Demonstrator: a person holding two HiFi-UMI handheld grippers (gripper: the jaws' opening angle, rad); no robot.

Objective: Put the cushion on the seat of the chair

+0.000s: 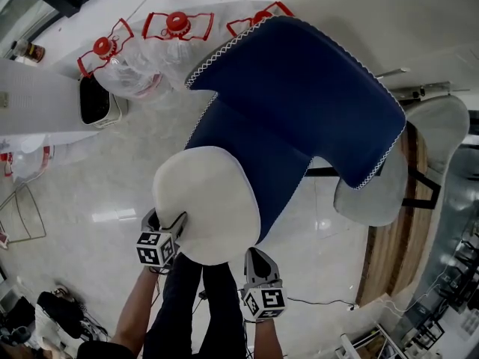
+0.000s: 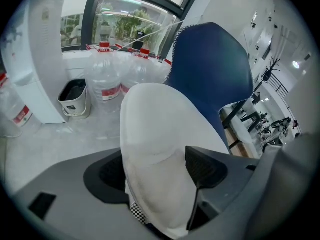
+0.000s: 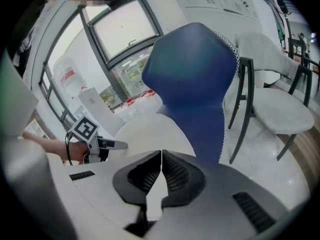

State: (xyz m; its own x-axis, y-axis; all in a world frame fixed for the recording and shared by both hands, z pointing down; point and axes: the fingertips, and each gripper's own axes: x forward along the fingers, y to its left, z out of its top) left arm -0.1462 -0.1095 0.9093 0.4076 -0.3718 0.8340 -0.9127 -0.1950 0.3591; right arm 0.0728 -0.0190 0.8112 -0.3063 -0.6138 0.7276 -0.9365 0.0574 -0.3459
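Cushion (image 1: 208,204), round and white, lies ahead of both grippers, over the front of the seat of the blue chair (image 1: 299,103). We see our left gripper (image 1: 166,221) with its jaws spread wide, the cushion's near edge between them, unsqueezed. Our right gripper (image 1: 258,259) has its jaws drawn together, pinching a thin bit of the cushion's rim. Beyond the left gripper stand water bottles (image 2: 104,79). Right of the right gripper stands a grey chair (image 3: 280,109).
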